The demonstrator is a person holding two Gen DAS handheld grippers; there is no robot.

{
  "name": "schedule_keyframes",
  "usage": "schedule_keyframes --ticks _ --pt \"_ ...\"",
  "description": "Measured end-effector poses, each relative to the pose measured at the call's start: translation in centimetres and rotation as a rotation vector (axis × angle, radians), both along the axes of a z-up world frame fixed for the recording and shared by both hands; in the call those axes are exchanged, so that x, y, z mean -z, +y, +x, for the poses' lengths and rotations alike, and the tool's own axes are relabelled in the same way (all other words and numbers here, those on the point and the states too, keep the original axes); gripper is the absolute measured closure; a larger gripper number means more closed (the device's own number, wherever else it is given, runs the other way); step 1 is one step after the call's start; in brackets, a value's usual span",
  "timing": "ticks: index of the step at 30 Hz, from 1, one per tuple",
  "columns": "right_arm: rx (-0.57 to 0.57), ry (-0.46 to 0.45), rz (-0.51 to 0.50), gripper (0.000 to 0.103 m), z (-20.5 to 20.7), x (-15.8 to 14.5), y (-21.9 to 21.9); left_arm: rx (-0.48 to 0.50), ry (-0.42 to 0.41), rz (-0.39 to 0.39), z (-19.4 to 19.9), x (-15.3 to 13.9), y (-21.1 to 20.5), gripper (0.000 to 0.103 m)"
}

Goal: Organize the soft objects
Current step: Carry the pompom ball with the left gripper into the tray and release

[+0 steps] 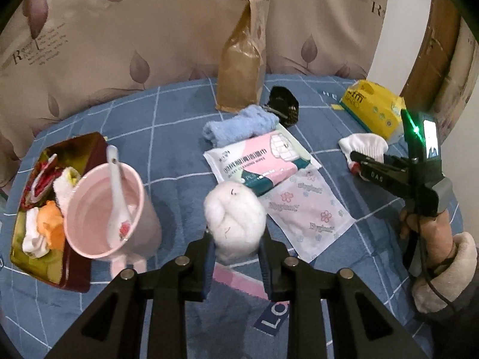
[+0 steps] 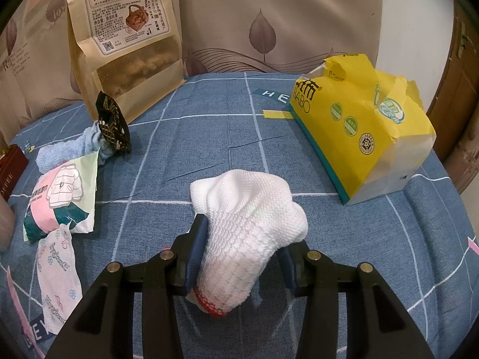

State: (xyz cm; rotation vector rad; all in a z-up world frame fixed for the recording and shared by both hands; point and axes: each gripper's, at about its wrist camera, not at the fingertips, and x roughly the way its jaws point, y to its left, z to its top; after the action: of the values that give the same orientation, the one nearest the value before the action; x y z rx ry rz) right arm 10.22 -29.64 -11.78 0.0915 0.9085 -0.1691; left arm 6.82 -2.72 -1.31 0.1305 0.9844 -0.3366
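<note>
In the left wrist view my left gripper (image 1: 236, 246) is shut on a fluffy white cotton ball (image 1: 235, 218), held above the blue checked bedspread (image 1: 167, 137). Left of it a dark red tray (image 1: 78, 272) holds several small socks and cloths (image 1: 48, 224). My right gripper (image 2: 244, 240) is shut on a white knit glove (image 2: 248, 218) with a red cuff edge. The same glove (image 1: 363, 146) and right gripper (image 1: 357, 161) show at the right of the left wrist view. A rolled blue towel (image 1: 239, 124) lies near the back.
A pink cup (image 1: 89, 209) with a white spoon (image 1: 116, 185) stands against the tray. A wipes pack (image 1: 257, 161) and a flowered sachet (image 1: 311, 212) lie mid-bed. Behind are a brown snack bag (image 2: 125, 45), a black pouch (image 2: 112, 125) and a yellow tissue pack (image 2: 365, 137). A sleeved hand (image 1: 443, 263) holds the right gripper.
</note>
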Motion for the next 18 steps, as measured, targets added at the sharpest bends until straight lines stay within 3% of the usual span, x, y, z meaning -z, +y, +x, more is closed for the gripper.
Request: schedule_keyframes --ticks 10,18 --pt "0.000 -0.001 -0.001 0.061 0.0 0.0 0.0 -0.102 -0.058 0.011 0.6 -2.4 4.5 0.077" --pt "0.000 -0.001 -0.001 0.061 0.0 0.0 0.0 -0.261 -0.115 0.067 2.2 -4.6 11.7 0.077"
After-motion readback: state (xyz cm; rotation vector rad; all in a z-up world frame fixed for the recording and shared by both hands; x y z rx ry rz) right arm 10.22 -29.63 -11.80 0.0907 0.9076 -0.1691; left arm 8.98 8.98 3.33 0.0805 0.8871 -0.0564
